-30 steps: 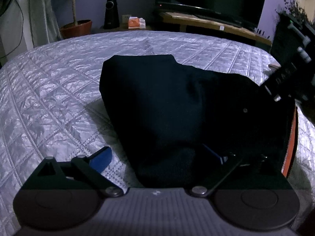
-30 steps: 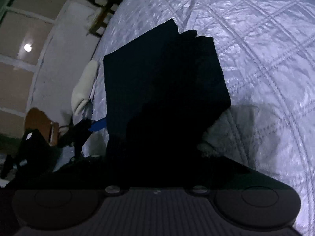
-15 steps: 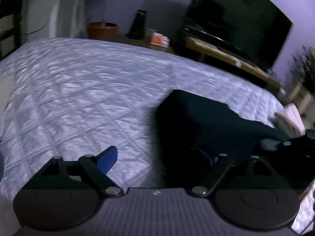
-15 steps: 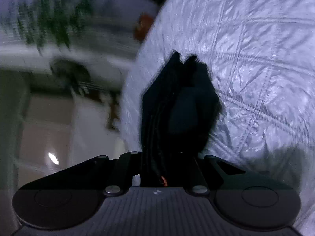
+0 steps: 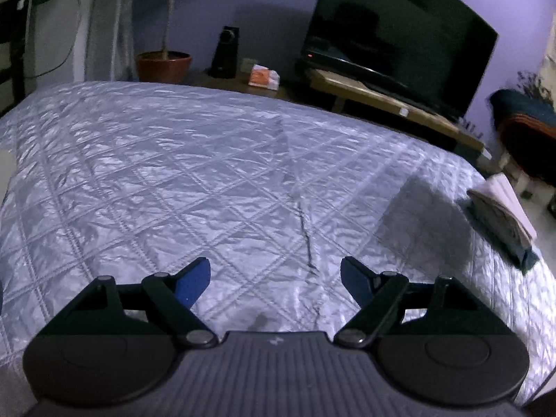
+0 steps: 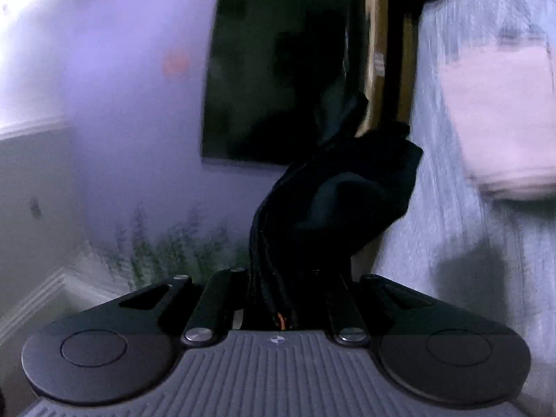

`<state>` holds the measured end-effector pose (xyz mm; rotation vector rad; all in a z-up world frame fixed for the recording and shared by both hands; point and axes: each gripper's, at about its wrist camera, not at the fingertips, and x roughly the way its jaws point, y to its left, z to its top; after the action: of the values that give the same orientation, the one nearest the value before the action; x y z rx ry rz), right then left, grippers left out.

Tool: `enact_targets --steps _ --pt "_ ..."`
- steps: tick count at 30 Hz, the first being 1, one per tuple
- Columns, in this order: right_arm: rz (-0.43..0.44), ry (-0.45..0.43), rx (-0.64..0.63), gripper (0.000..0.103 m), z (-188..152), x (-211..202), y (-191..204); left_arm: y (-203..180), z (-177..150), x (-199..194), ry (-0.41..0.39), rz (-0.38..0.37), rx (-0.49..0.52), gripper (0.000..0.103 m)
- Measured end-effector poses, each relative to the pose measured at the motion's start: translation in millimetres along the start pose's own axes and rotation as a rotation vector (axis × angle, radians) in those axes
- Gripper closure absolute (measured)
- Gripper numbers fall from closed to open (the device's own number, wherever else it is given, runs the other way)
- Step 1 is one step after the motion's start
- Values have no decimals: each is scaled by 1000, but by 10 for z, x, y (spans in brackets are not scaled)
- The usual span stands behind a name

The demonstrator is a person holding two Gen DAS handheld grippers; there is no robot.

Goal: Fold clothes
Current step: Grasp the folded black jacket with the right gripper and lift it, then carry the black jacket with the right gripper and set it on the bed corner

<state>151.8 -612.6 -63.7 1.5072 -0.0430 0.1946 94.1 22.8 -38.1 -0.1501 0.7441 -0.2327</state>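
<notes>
In the right wrist view, my right gripper (image 6: 295,278) is shut on a folded dark garment (image 6: 347,201) with an orange trim. The bundle hangs in the air in front of the television and hides the fingertips. The same garment (image 5: 524,128) shows blurred at the far right of the left wrist view, beyond the bed's edge. My left gripper (image 5: 274,271) is open above the quilted bedspread (image 5: 208,173), its blue pads (image 5: 194,278) wide apart with nothing between them.
A stack of folded clothes (image 5: 500,215) lies at the bed's right edge; it appears pale pink and blurred as the stack (image 6: 497,111) in the right wrist view. Beyond the bed stand a television (image 5: 392,34) on a wooden bench, a speaker (image 5: 226,52) and a potted plant (image 5: 163,66).
The right gripper lifted the dark garment off the bed and swung it to the right. The left gripper came away from it and now looks over bare quilt.
</notes>
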Motion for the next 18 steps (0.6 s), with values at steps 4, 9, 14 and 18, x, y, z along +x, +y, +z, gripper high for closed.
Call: enact_targets --steps 4,9,14,18 --pt "-53 -214 90 89 312 -103 -322 -100 -22 10 4 -7 55 24" --pt "-396 -354 166 87 440 -187 -1006 -222 -57 31 26 -10 101 24" --pt "-476 -352 58 69 520 -224 -978 -365 -91 97 36 -21 151 24" --pt "-605 -271 -105 61 640 -375 -722 -415 -97 154 46 -17 163 24"
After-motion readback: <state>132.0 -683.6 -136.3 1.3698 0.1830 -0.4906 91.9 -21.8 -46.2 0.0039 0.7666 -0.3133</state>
